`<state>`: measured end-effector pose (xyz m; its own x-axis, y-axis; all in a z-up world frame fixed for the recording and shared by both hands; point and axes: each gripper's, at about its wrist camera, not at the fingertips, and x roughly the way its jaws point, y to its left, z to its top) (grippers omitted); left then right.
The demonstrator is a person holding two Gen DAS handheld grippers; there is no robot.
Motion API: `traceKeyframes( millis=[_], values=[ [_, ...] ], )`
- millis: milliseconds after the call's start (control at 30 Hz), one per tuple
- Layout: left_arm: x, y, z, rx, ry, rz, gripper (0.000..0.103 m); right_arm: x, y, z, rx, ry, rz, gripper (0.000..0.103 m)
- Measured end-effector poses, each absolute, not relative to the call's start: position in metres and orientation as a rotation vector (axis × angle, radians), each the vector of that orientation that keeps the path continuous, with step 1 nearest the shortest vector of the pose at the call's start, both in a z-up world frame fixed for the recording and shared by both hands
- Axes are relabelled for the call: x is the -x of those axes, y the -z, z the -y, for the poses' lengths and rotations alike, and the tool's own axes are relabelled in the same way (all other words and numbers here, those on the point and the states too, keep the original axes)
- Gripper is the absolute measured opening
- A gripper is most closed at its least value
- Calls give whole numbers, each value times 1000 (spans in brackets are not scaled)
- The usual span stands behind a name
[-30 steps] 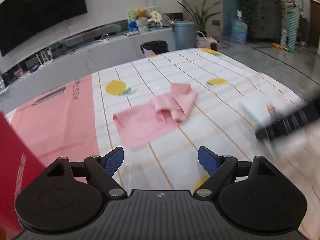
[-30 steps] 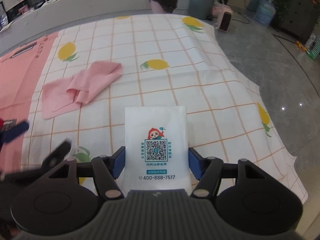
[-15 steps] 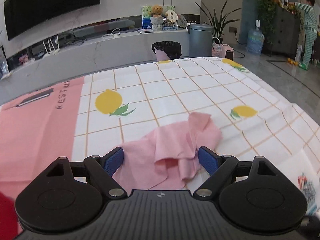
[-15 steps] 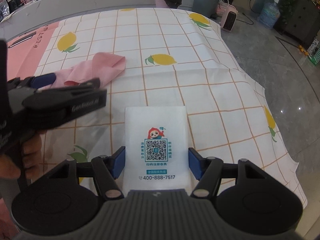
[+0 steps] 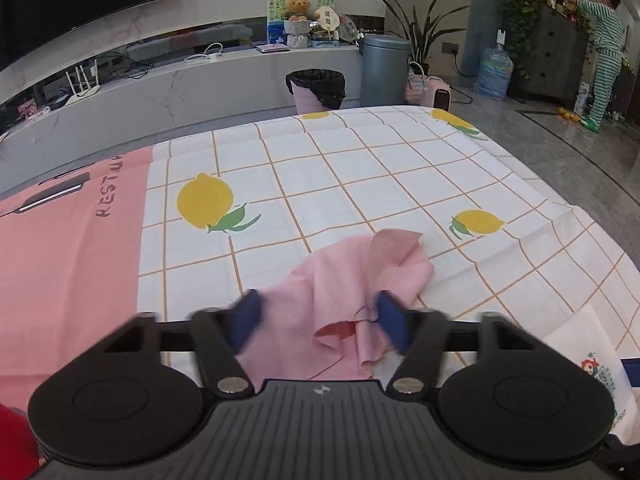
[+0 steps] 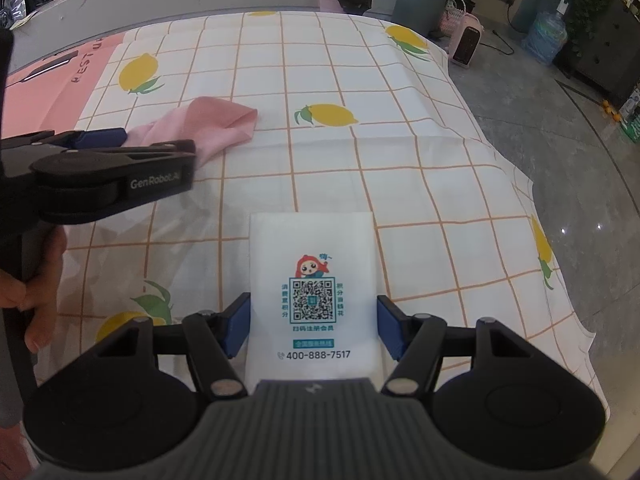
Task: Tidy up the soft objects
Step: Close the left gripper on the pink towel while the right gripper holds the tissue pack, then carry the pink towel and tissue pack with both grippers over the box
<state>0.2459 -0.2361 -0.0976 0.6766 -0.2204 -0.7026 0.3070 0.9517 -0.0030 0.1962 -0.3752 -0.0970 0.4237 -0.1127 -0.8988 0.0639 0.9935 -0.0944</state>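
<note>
The left gripper was closing its jaws around the pink cloth, apparently to gather it; the right gripper pinched the white packet, at five o'clock from the cloth.

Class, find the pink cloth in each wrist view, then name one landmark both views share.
Left wrist: pink cloth lies low and centre, between the closing jaws of the left gripper.
Right wrist: it lies upper left, beyond the left gripper.
Shared landmark: the lemon print right of the cloth.
</note>
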Motion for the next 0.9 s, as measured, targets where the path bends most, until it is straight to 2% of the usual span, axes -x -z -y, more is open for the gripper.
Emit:
traceKeyframes(
  millis=[33,67,167,233,533,767,900],
  values=[
    [-243,97,236,-118,299,-768,38,-196,97,375,51,111,-1127,64],
    [-242,96,237,-120,309,-768,26,-196,97,375,52,110,-1126,64],
    [-239,95,240,-122,310,-766,9,-195,98,376,47,107,-1127,64],
    [-239,94,243,-134,300,-763,5,-194,98,376,40,107,-1126,64],
    [-239,88,251,-167,271,-788,5,-194,97,377,32,106,-1109,62],
    [-232,60,240,-58,330,-851,5,-192,96,384,-16,106,-1094,60],
    [-220,35,232,-60,351,-808,5,-191,96,388,-56,112,-1095,59]
  ],
)
